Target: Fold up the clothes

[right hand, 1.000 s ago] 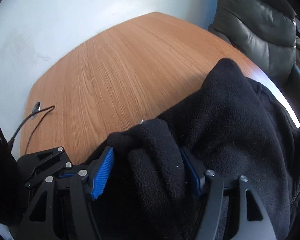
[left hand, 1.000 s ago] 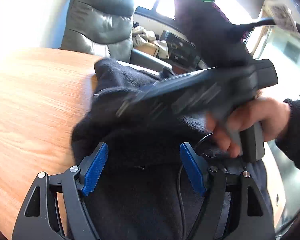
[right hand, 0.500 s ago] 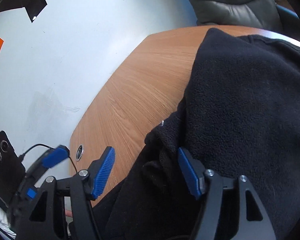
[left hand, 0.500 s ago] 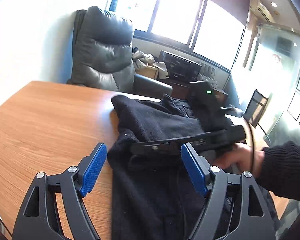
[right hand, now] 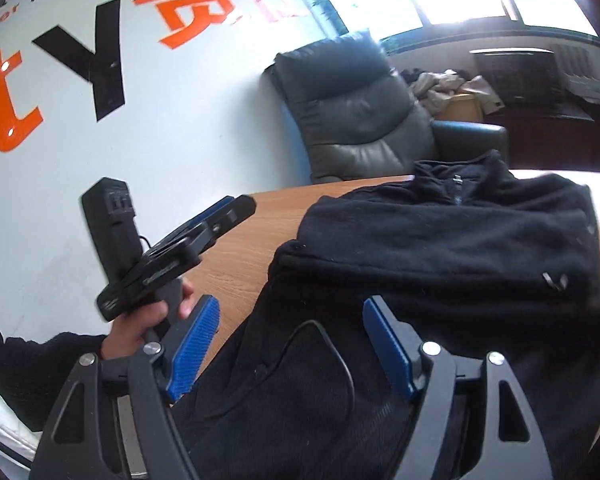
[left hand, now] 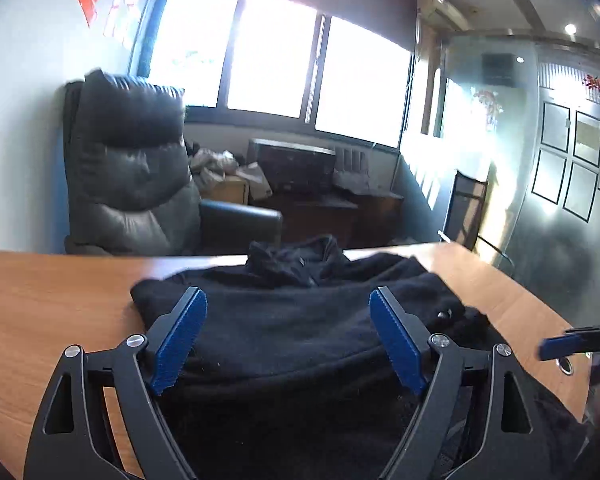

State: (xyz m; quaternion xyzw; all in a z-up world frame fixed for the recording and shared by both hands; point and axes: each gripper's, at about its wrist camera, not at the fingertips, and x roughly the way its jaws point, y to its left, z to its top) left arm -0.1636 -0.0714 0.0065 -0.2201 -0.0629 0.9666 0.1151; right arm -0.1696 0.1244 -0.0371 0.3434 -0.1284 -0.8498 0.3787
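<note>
A black fleece jacket (left hand: 292, 320) lies on the wooden table (left hand: 52, 312), collar and zip toward the far edge, its near part hanging over the front edge. It also shows in the right wrist view (right hand: 452, 248). My left gripper (left hand: 288, 336) is open and empty, raised above the jacket's near part; it also shows in the right wrist view (right hand: 220, 220) at the left, held in a hand. My right gripper (right hand: 292, 344) is open and empty above the jacket's near side; one blue pad of it (left hand: 560, 344) shows at the right edge of the left wrist view.
A grey leather armchair (left hand: 132, 176) stands behind the table's far edge, also in the right wrist view (right hand: 360, 108). A white wall with large letters (right hand: 100, 60) is to the left. Low cabinets and boxes (left hand: 300, 184) sit under the windows. A cable hole (left hand: 566, 366) is in the table at right.
Both grippers have lifted up and back from the jacket. My right gripper let go of the fleece fold it was around and drew away to the right. The jacket now lies flatter.
</note>
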